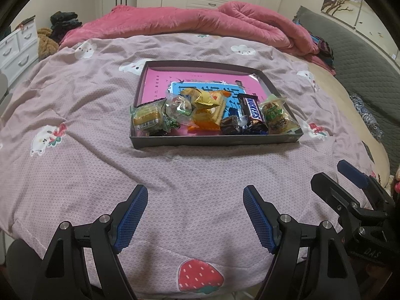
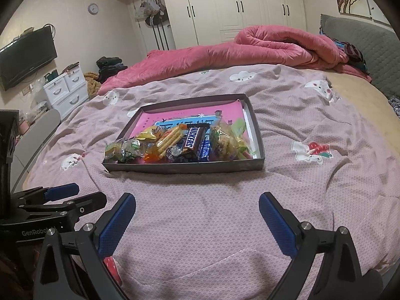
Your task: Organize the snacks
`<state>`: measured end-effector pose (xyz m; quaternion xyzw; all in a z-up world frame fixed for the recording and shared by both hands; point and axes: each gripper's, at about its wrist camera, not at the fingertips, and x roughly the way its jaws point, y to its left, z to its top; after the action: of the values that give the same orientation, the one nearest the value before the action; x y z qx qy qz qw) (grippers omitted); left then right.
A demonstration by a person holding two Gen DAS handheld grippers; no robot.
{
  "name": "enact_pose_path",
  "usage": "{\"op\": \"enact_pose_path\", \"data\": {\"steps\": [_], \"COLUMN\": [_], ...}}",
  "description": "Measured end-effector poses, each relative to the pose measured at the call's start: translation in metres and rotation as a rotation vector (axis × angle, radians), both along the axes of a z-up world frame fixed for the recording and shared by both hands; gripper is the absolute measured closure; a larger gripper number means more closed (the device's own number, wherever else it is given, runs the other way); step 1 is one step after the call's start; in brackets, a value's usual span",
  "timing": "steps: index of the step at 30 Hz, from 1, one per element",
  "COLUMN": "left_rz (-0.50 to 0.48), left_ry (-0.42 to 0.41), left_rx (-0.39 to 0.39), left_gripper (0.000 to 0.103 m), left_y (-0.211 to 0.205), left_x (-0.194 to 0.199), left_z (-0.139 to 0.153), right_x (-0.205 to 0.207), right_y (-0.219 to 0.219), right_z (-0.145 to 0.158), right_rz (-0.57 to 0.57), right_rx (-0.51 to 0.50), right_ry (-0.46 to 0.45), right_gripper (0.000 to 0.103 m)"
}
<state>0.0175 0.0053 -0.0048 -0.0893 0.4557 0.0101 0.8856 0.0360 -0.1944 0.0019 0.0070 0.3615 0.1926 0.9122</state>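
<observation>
Bedroom, pink printed bedspread [image 1: 100, 100] under your tools; snack tray [image 1: 215, 141] ahead; left gripper [image 1: 195, 215], right gripper [image 2: 197, 221] fingers apart, empty.

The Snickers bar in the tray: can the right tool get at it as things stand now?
Probably yes. The Snickers bar lies on top of the pile in the tray, and the open right tool has only bare bedspread ahead.
</observation>
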Motion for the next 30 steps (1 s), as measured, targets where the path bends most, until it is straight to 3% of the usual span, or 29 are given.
{"op": "enact_pose_path", "data": {"steps": [30], "left_rz": [0.02], "left_ry": [0.004], "left_rx": [0.014], "left_gripper": [0.023], "left_y": [0.0028], "left_x": [0.0001], "left_z": [0.0], "right_x": [0.0014], "right_y": [-0.0024], "right_z": [-0.0028], "right_rz": [-0.003], "right_rx": [-0.001], "right_ry": [0.008], "right_gripper": [0.003]}}
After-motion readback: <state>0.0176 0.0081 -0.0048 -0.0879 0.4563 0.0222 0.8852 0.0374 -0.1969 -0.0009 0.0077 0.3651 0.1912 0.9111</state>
